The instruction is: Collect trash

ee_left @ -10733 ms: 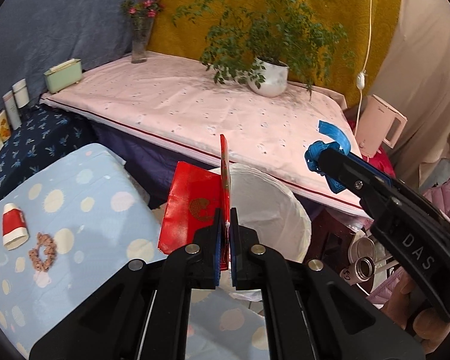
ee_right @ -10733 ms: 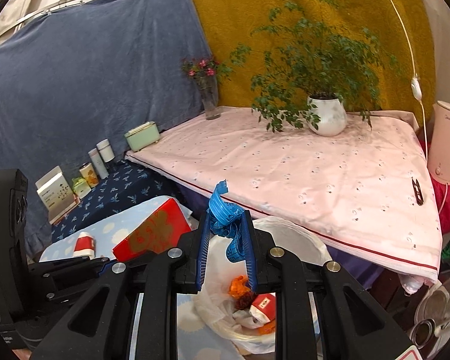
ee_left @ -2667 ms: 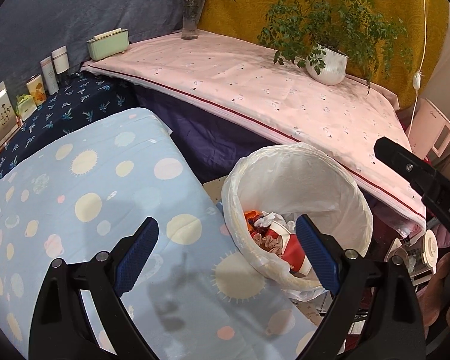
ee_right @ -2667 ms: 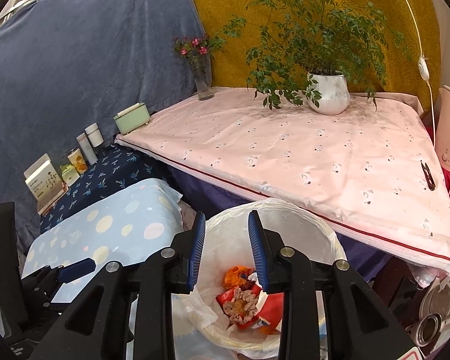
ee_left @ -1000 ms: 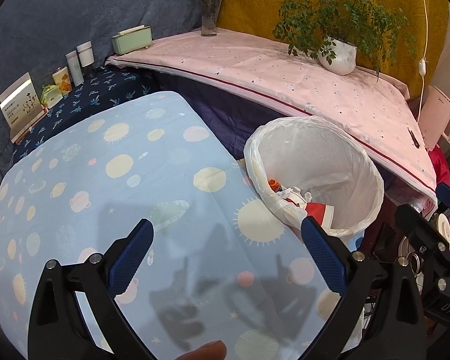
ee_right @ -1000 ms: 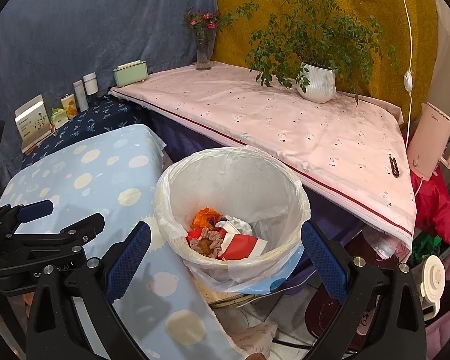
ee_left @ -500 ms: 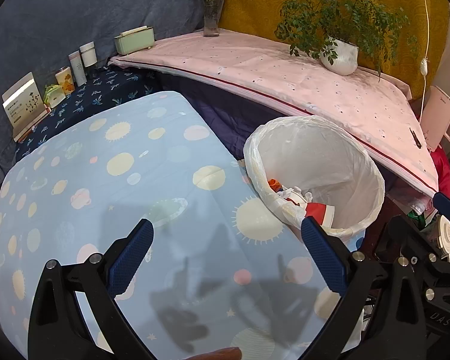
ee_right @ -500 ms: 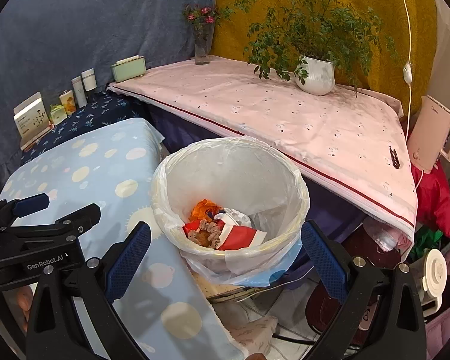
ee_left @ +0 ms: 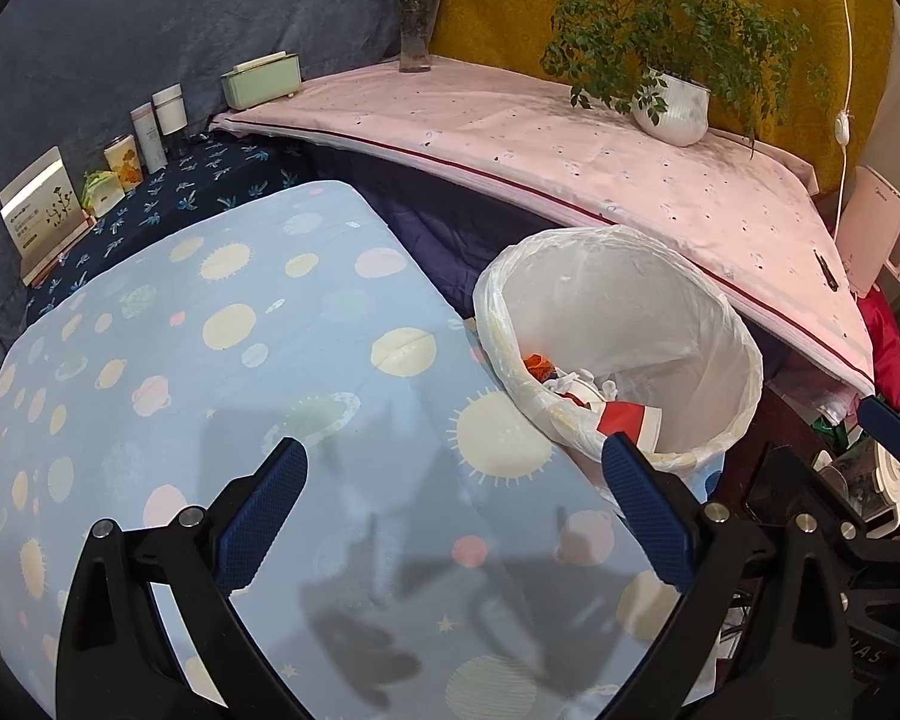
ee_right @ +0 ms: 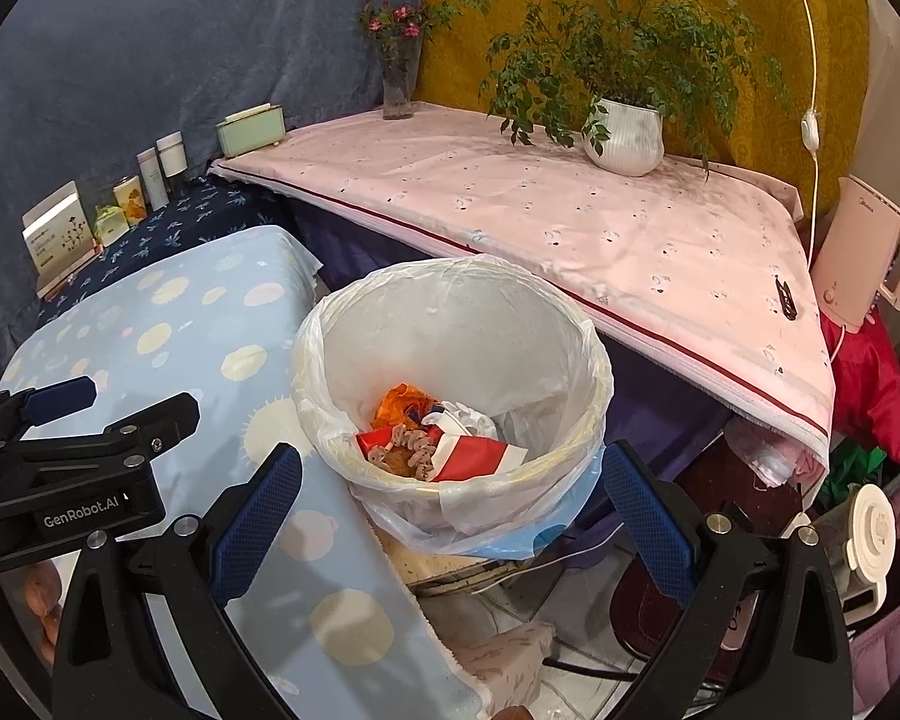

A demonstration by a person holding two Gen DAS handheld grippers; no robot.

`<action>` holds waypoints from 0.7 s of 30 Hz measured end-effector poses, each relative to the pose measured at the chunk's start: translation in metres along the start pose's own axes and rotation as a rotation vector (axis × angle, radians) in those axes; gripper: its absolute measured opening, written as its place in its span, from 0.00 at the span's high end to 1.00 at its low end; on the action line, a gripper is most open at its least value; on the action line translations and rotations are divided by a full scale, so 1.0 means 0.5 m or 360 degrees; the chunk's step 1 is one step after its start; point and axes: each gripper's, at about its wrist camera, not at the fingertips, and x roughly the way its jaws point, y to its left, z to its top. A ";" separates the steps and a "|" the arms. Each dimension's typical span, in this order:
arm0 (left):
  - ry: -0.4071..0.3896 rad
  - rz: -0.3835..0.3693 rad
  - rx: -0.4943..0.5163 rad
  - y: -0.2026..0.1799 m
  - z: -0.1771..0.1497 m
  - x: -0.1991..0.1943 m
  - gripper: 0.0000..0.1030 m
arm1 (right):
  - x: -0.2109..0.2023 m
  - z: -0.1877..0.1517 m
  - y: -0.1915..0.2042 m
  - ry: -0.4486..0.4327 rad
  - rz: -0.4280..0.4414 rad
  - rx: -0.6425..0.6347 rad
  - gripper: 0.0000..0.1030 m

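- Grippers: I run 2, left gripper (ee_left: 453, 504) and right gripper (ee_right: 450, 504), both spread wide, nothing between their pads.
- 1 lined bin (ee_right: 594, 360) beside the blue spotted cloth (ee_left: 210, 360).
- Trash (ee_right: 444, 438) lies inside: I count 1 red-and-white wrapper (ee_right: 480, 456), 1 orange scrap (ee_right: 399, 399).

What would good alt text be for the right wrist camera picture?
A white-lined trash bin holding red, orange and white scraps sits beside a blue spotted sheet, seen past the open, empty right gripper. The left gripper, also open, reaches in from the left. Behind, a pink-covered table carries a potted plant and a vase of flowers.
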 end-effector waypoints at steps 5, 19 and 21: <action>-0.0004 0.0004 0.0018 -0.005 -0.001 0.001 0.09 | 0.001 0.001 0.000 0.0002 0.0002 0.0002 0.06; -0.0003 0.0010 0.0037 -0.007 -0.007 0.001 0.09 | 0.006 -0.007 -0.001 0.0011 0.0001 -0.0001 0.06; -0.0007 0.0006 0.0043 -0.008 -0.008 0.001 0.09 | 0.006 -0.006 0.000 0.0011 0.0000 -0.0001 0.06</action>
